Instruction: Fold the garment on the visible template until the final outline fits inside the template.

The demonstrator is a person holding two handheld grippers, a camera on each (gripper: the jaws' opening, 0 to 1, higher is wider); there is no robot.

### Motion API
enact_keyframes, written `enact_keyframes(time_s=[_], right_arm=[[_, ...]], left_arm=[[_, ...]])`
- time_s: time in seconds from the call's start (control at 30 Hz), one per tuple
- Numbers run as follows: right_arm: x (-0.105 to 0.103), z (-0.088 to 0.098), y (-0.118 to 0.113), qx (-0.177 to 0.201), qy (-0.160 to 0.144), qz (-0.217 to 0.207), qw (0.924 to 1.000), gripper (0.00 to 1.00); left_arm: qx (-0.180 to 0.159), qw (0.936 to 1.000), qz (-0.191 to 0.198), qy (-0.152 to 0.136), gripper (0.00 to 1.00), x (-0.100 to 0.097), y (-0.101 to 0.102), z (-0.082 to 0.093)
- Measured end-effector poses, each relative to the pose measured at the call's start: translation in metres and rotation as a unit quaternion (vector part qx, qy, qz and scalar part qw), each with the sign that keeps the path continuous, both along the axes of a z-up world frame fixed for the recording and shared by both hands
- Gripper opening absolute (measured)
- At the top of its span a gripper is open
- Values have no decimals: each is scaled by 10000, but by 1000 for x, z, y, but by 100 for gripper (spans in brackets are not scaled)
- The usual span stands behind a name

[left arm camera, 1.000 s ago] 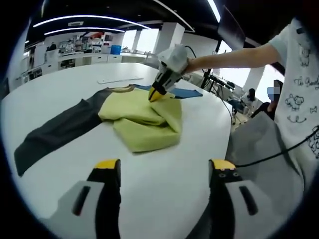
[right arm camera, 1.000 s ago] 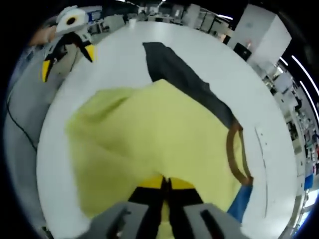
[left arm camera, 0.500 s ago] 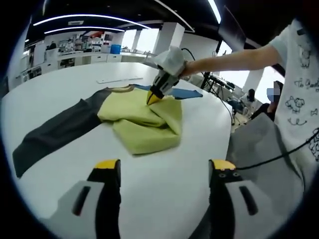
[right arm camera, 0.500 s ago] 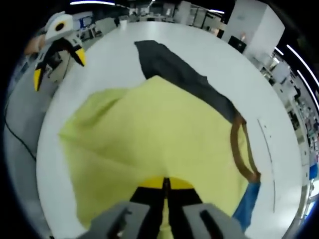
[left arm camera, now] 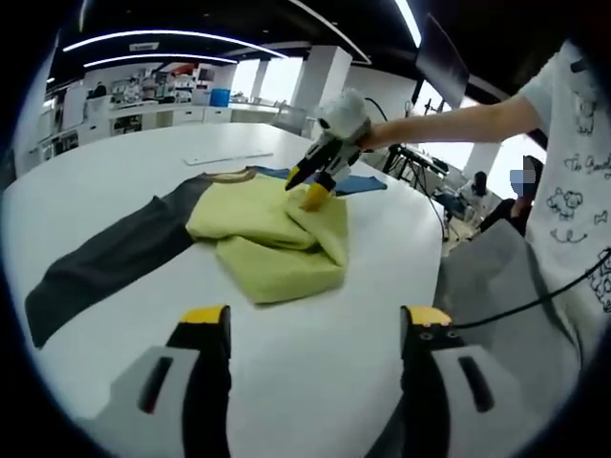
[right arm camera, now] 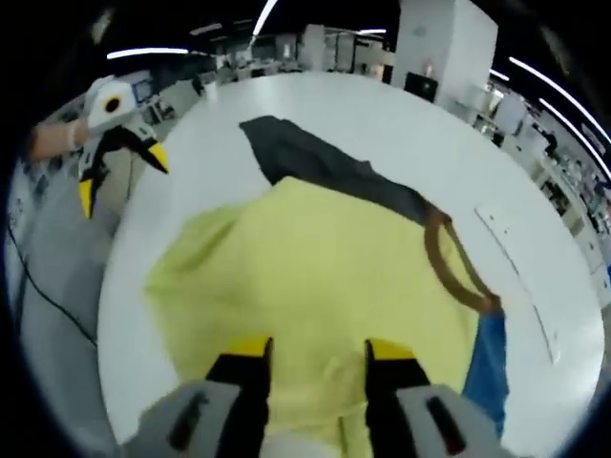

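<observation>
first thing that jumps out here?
The yellow garment, bunched into a partly folded heap mid-table, with its dark grey sleeve trailing out flat across the white table. Just above the heap's far edge, the right gripper hangs with jaws open. Blue template peeks from beneath.

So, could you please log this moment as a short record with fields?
garment: yellow shirt, partly folded, brown collar
sleeve: dark grey sleeve spread flat on white table
template: blue sheet showing at shirt's edge
right gripper: open, above the yellow fabric
left gripper: open, over bare table
</observation>
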State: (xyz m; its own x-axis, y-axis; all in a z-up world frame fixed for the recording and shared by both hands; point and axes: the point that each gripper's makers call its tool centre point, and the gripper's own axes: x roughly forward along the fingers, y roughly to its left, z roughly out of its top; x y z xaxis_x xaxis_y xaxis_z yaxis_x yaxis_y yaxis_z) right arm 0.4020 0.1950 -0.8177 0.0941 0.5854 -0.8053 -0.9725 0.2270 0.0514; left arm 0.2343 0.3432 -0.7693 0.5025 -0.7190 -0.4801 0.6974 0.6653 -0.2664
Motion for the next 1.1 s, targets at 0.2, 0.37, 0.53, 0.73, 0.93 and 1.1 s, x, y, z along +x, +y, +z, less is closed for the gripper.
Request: enact_keyframes(time_s=[0.2, 0.37, 0.53, 0.73, 0.93, 1.1], right_arm=[[-14, 0, -7, 188, 75, -28, 9998, 71], [-22, 1, -13, 261, 114, -120, 9995, 82], [-24, 7, -17, 452, 129, -303, 9984, 92], [-25, 11, -24, 605, 191, -444, 9970, 96], [-28, 10, -38, 614, 243, -597, 9960, 95], [-27, 11, -48, 742, 349, -882, 9927, 91]], left_arm=[[-4, 10000, -17, -14, 70, 1, 0, 1], [-37, 10000, 15, -29, 70, 2, -2, 2], [-24, 10000, -32, -17, 70, 1, -5, 2], [-42, 10000, -36, -24, 70, 1, -8, 4], [-41, 10000, -44, -17, 70, 0, -8, 4], [-24, 10000, -64, -1, 70, -1, -8, 3]])
